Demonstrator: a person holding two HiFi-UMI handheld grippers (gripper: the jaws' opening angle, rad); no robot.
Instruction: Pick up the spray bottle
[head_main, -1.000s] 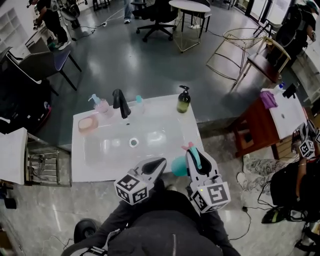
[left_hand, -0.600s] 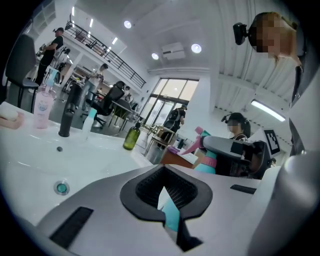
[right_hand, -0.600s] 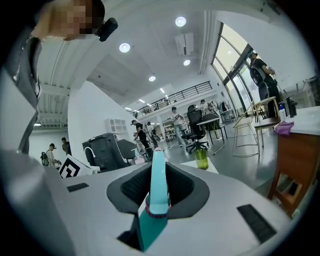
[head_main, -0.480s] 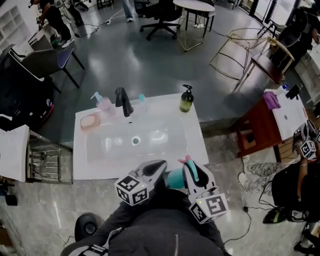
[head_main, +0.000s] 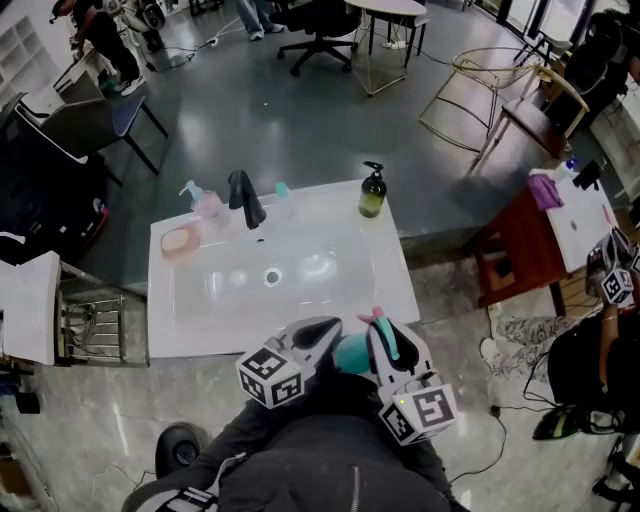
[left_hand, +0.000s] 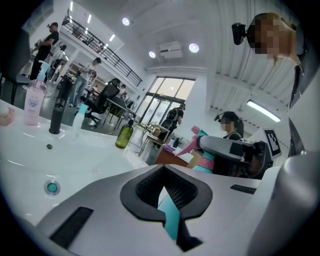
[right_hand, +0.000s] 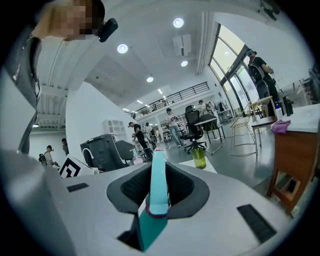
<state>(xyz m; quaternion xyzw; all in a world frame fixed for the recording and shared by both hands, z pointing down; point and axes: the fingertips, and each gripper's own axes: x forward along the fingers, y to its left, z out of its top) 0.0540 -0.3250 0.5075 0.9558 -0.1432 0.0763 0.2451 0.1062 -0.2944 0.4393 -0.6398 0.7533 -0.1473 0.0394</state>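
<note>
Spray bottle (head_main: 350, 355) clamped in right gripper (head_main: 380, 328).

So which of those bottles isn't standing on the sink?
The teal spray bottle, clamped in the right gripper; the pink pump bottle, clear bottle and green pump bottle stand along the sink's back edge.

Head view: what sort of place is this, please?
Probably an open office or lab hall, not a bathroom: the white sink stands alone on a grey floor, with an office chair and a round table behind it.
</note>
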